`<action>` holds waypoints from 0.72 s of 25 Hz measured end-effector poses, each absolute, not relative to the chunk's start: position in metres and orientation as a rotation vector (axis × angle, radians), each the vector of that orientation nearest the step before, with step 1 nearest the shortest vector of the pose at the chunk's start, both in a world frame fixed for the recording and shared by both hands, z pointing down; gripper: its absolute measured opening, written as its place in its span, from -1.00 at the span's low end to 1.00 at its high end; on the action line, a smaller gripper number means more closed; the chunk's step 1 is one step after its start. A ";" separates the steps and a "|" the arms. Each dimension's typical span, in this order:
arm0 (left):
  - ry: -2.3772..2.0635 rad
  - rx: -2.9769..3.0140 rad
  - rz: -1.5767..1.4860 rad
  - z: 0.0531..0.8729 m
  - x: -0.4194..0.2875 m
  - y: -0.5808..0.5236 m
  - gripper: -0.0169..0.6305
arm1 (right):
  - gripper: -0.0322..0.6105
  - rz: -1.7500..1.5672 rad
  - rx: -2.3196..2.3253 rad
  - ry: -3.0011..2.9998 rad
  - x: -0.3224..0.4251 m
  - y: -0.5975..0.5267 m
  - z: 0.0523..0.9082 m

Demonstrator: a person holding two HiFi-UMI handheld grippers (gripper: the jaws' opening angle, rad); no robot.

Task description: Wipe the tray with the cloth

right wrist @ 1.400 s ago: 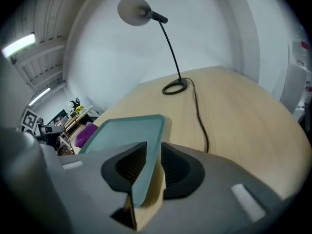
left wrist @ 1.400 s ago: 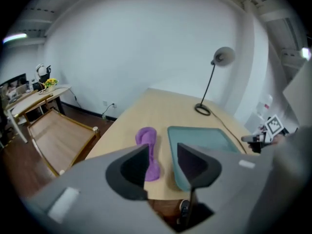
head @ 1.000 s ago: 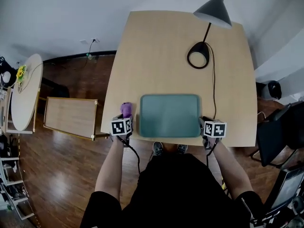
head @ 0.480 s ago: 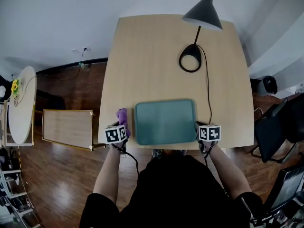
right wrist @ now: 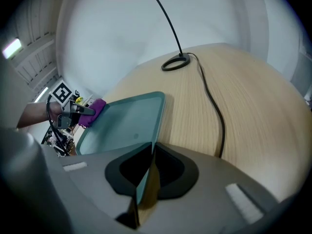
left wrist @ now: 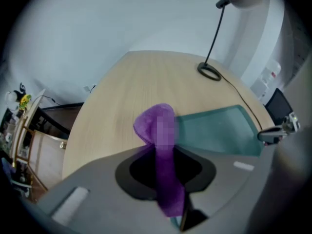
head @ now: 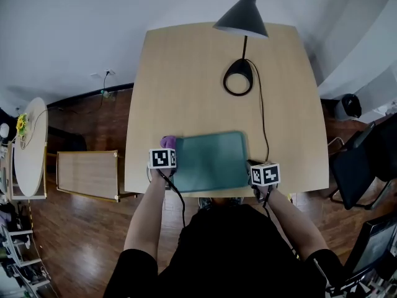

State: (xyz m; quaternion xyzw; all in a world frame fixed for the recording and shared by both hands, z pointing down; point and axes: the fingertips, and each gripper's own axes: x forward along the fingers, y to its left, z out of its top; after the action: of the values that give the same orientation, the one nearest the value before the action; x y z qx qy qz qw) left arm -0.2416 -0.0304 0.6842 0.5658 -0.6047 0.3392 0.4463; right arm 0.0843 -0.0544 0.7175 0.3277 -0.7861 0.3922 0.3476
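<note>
Tray (head: 211, 160) sat at desk's (head: 198, 79) near edge, right gripper (right wrist: 145, 177) clamped on its right rim | cloth (head: 167, 142) hung at tray's left edge, left gripper's (left wrist: 165, 152) jaws just closed on it | risk: shallow pinch could shed cloth mid-wipe.

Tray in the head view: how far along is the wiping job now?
Done: the left gripper has just closed its jaws on the purple cloth, and the right gripper is shut on the near right rim of the tray. In hand: the cloth is beside the tray's left edge. Left: the wiping itself; the tray's floor lies bare, with the cloth not yet on it.
</note>
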 end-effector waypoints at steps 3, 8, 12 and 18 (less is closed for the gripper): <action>-1.457 1.416 0.878 0.686 -0.224 -0.036 -0.63 | -0.81 1.026 0.835 -2.044 0.084 -0.054 0.717; -1.394 1.446 0.922 0.694 -0.184 -0.045 -0.63 | -0.81 1.033 0.817 -2.060 0.083 -0.051 0.716; -1.302 1.523 0.901 0.693 -0.134 -0.061 -0.63 | -0.81 1.023 0.841 -2.070 0.085 -0.053 0.714; -1.130 1.644 0.858 0.693 -0.059 -0.083 -0.62 | -0.81 0.988 0.887 -2.050 0.083 -0.051 0.709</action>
State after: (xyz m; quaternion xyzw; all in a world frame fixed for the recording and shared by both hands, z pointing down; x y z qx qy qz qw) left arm -0.0589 -0.0828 0.6927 0.6698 -0.4605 0.3495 0.4661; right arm 0.0833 -0.0510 0.7088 0.3413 -0.7885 0.3802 0.3424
